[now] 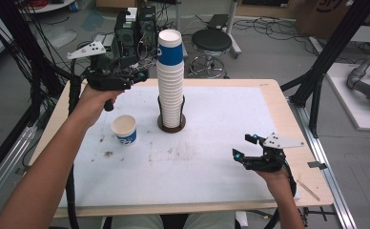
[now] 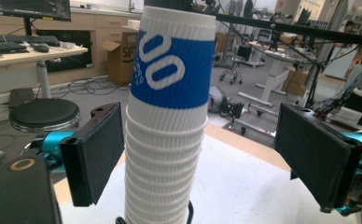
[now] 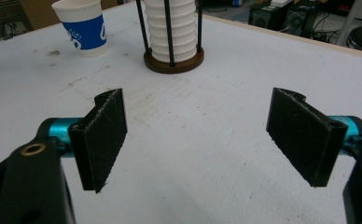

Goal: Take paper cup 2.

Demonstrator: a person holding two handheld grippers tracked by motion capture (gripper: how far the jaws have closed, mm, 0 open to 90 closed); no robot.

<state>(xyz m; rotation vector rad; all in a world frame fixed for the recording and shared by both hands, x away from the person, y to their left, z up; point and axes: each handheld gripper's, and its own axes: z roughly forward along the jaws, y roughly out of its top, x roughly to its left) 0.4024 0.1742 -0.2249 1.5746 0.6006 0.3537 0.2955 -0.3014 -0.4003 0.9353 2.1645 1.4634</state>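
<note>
Mostly white ribbed cup stack (image 1: 170, 81), blue-banded top; approx. upright.

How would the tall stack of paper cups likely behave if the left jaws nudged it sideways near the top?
The stack of cups rises well above its holder's short rods, so its upper part would probably lean or topple. Being paper, the cups are likely light. The ribbed walls should offer the left hand-held gripper decent grip.

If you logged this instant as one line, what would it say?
left tool: open, raised beside cup stack | right tool: open, low over table | single cup: upright, left of stack
</note>
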